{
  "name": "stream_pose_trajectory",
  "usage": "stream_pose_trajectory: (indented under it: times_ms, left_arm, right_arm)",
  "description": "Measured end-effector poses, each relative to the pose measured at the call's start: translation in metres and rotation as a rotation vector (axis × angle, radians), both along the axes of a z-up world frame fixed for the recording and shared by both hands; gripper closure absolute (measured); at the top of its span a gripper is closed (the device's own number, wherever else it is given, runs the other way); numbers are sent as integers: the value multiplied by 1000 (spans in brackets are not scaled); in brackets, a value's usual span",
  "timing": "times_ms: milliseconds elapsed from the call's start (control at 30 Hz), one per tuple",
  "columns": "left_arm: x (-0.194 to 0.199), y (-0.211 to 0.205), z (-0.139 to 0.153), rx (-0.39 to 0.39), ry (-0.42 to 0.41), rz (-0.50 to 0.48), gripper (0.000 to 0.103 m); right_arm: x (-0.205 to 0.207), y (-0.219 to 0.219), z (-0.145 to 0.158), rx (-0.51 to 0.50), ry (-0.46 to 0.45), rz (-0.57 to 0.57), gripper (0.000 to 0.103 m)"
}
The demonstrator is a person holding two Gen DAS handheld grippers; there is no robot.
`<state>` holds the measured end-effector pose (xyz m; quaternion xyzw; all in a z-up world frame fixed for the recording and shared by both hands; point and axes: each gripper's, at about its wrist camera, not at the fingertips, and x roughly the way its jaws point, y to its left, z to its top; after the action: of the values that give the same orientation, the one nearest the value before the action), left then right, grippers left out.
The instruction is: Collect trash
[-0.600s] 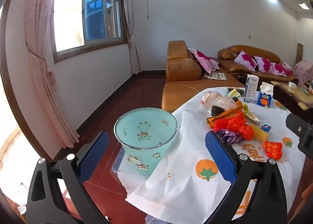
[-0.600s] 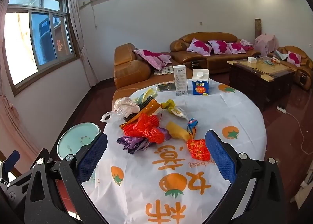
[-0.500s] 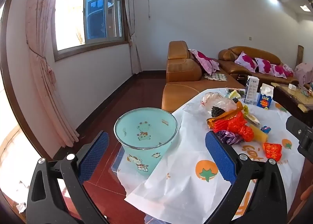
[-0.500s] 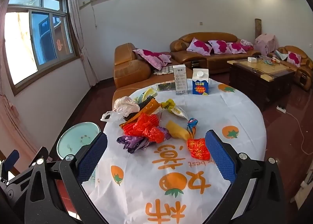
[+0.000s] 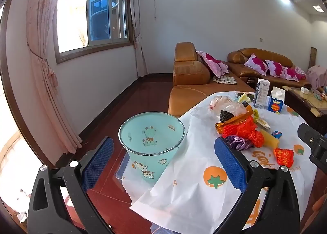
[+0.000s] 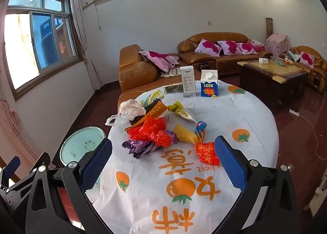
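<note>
Both claws spread wide and empty: right gripper (image 6: 163, 159) hanging over the near part of the white tablecloth (image 6: 235, 115), left gripper (image 5: 162, 161) off the table's edge. Trash heaped just ahead of the right claw, between its pads: crumpled red wrapper (image 6: 152, 132) in the middle, purple foil (image 6: 139, 146) a little nearer and toward the left pad, small red packet (image 6: 206, 152) just beside the right pad, yellow wrapper (image 6: 185, 135) behind it, clear plastic bag (image 6: 130, 108) farther off. Teal waste bin (image 5: 151, 132) standing on the floor straight ahead of the left claw, rim up, hard against the hanging cloth. Likely feather-light stuff, soft, crinkly and slick; best pinched across a bunched fold rather than a flat face, pressed slightly into the cloth so that foil does not skate away. Upright cartons (image 6: 209, 84) beyond the heap probably stiffer, to be taken across the flat sides. Compared with half a second ago, next to nothing different: heap, bin and both wide claws in the same places, only the slightest drift in the left view.
</note>
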<state>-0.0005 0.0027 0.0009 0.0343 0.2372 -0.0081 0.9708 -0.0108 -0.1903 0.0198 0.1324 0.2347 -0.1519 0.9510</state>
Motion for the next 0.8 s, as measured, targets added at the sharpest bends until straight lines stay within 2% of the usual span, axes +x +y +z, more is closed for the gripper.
stream_pose_trajectory:
  times_ms: [800]
  left_arm:
    - [0,-3,-1,-7,11,-4,6]
  right_arm:
    - [-4,2,-2,-14,0,-4,5]
